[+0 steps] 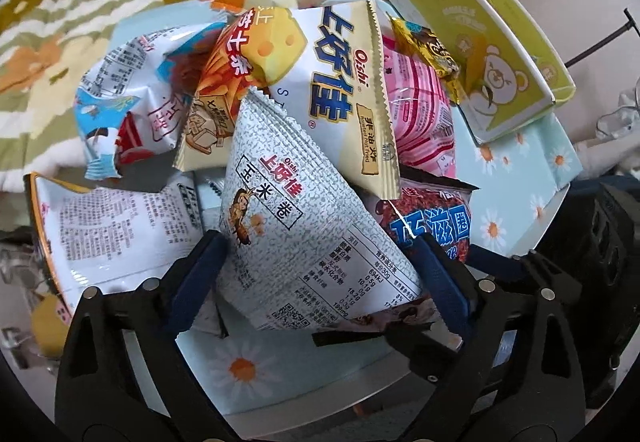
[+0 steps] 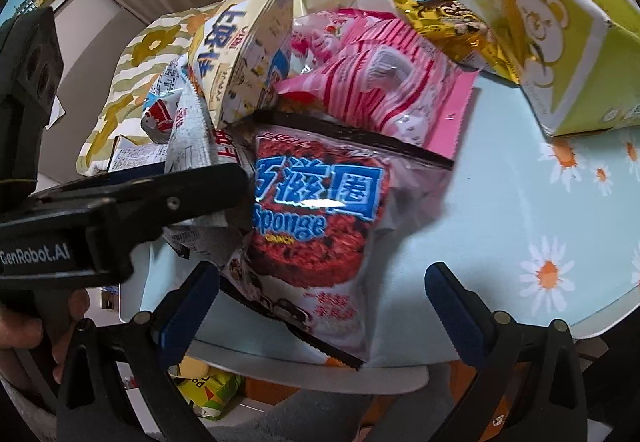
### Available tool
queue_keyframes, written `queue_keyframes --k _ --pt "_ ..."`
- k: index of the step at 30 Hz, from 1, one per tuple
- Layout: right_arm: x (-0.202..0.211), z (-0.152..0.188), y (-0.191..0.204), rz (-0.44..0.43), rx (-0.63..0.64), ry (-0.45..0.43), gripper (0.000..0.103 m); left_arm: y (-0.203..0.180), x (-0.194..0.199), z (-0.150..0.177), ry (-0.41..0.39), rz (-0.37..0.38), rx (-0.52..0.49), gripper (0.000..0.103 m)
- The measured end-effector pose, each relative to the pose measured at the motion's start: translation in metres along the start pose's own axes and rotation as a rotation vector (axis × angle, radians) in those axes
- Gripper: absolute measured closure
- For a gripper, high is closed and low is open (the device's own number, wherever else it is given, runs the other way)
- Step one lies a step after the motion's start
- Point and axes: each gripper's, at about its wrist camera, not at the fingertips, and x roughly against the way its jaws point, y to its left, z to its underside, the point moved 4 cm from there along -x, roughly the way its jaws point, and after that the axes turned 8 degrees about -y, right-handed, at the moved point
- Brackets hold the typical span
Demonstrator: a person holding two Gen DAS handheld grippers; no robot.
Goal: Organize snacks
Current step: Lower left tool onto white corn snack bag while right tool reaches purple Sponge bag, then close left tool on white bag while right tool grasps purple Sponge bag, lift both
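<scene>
Had left hand-held gripper [image 1: 316, 262] straddling grey corn-roll packet [image 1: 280, 209] atop snack pile on table [image 1: 280, 370], jaws spread, pads not pressing. My right hand-held gripper [image 2: 322, 292] spread too, red Sponge Crunch bag [image 2: 316, 226] between fingers, ungrasped.

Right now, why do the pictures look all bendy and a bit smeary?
Both wrist views are fisheye, so edges curve and corners go black. In the right wrist view the Sponge bag has white glare and slight blur; in the left wrist view the silver corn bag looks sharp.

"Oishi" packet [image 1: 344, 81]; "Sponge" bag [image 2: 316, 226]
</scene>
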Motion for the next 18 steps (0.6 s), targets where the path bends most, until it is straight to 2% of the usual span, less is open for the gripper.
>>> queue_keyframes --k 2,6,11,18 --pt "-0.003 -0.001 0.002 0.002 0.002 0.002 0.001 0.001 0.001 -0.001 0.003 0.013 0.005 0.014" --pt "-0.011 -0.007 0.005 0.002 0.000 0.011 0.001 0.006 0.004 -0.001 0.011 0.019 0.020 0.032" --pt "-0.015 -0.011 0.007 0.010 0.003 0.016 0.001 0.014 0.010 -0.001 0.010 0.034 0.030 0.043" --pt "-0.018 -0.016 0.006 0.009 0.012 0.017 0.001 0.017 0.019 -0.003 -0.005 0.049 0.055 0.048"
